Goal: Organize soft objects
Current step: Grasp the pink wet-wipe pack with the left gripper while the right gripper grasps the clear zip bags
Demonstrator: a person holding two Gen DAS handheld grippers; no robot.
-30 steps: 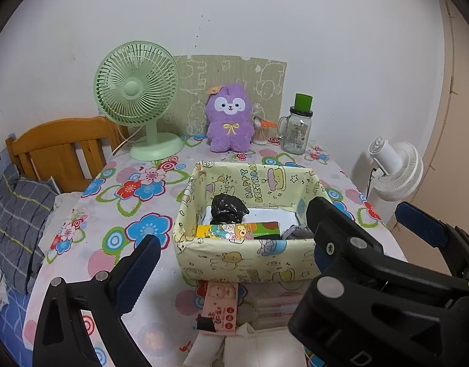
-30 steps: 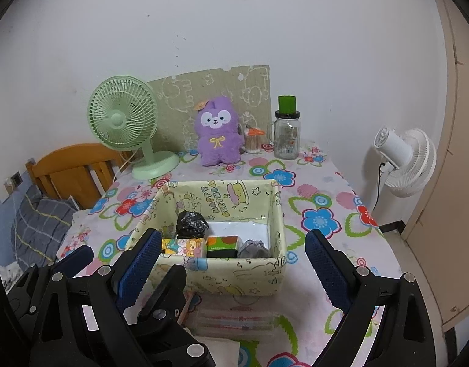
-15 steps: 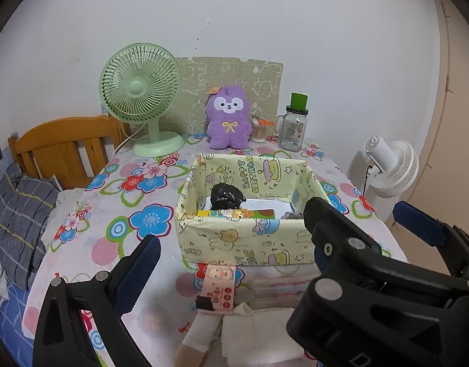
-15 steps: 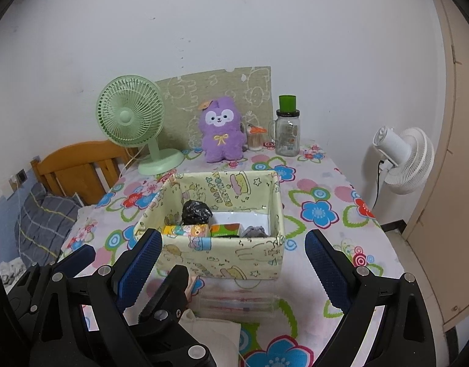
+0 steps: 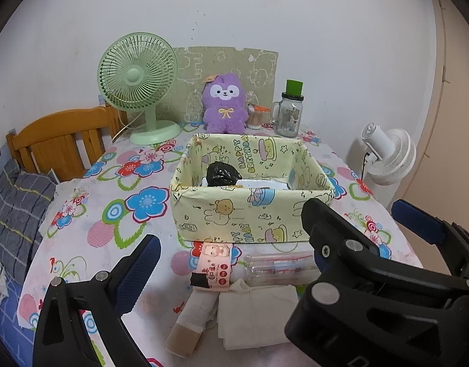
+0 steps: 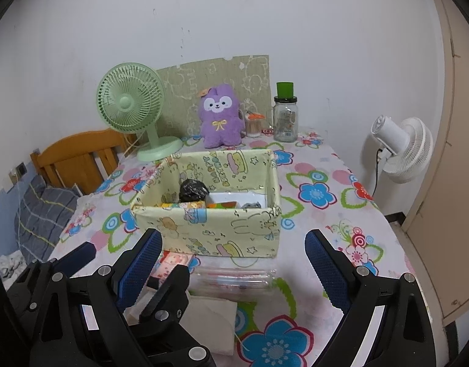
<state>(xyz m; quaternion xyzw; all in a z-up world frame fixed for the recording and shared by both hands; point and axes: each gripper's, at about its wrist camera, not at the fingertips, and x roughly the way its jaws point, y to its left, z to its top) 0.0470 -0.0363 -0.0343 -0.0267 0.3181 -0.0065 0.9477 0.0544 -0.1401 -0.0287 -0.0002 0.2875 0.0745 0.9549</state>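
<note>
Plainly: box (image 5: 249, 214) reads "HAPPY BIRTHDAY"; left gripper (image 5: 234, 263) and right gripper (image 6: 234, 263) agape, empty.

Right gripper (image 6: 234, 263) jaws wide apart and empty above floral table (image 6: 320, 165), facing yellow cartoon-print box (image 6: 234, 229) holding black bag (image 6: 193, 190), clear plastic pack (image 6: 237, 278) and white folded cloth (image 6: 210, 315) lying just before the box, purple plush (image 6: 221, 116) at back.
</note>
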